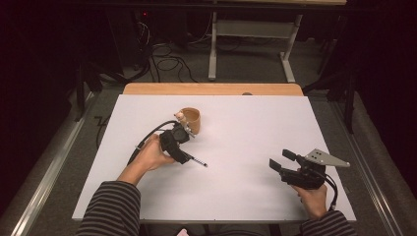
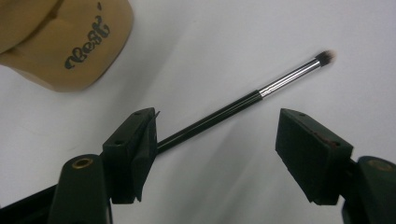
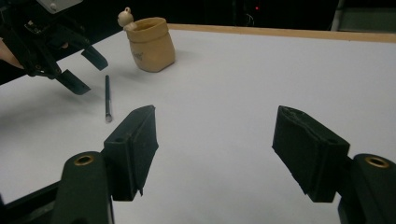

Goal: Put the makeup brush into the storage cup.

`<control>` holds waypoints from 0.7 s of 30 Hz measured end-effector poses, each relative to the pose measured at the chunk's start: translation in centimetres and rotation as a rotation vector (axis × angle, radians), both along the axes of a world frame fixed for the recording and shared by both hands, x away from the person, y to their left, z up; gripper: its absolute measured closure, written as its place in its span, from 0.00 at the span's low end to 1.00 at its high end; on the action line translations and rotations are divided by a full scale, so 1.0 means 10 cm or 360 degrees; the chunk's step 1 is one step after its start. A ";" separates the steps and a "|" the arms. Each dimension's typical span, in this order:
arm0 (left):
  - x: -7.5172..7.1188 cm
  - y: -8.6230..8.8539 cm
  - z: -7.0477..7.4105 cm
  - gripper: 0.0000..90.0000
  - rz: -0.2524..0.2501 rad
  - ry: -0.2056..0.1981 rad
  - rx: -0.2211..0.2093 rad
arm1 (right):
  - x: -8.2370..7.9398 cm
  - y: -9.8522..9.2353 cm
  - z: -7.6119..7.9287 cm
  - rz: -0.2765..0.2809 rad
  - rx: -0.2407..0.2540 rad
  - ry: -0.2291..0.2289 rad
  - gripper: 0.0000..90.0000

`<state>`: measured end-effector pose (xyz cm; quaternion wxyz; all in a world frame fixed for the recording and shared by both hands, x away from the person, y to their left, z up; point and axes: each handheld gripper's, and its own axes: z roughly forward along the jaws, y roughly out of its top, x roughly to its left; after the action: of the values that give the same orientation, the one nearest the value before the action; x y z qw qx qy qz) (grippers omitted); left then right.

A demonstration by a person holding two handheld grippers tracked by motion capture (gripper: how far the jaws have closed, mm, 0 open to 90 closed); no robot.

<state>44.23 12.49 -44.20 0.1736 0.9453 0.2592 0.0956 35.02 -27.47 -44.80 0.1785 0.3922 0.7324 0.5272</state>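
Light, stiff and slick, the thin makeup brush (image 2: 243,100) lies flat on the desk (image 1: 246,128) between the released left gripper (image 2: 215,154), best pinched mid-handle

My tongs (image 1: 184,132) are black; the brush (image 2: 243,102) black with a silver ferrule — pale tip. The cup (image 3: 150,44) is tan, dark lettering; my sleeves (image 1: 110,209) striped — table (image 1: 255,128) white.

White sheet (image 1: 246,147) covers tabletop; bare wooden strip (image 1: 211,89) along far edge. Beyond table: grey floor, tangled black cables (image 1: 164,61), white metal frame legs (image 1: 213,49) of second table. Surroundings dark
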 end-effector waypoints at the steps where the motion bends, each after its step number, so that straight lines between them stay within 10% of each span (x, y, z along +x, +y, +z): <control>1: 0.00 -0.01 0.00 0.33 -0.0005 -0.0006 0.0004 | 0.00 0.00 0.00 0.0001 -0.0001 0.0013 0.35; 21: 0.04 -0.12 -0.12 0.33 -0.0089 -0.0005 0.0123 | 0.02 0.00 -0.01 0.0002 -0.0007 0.0040 0.35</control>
<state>44.61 11.30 -45.43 0.1400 0.9580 0.2285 0.1022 35.18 -27.46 -44.92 0.1699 0.3980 0.7358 0.5208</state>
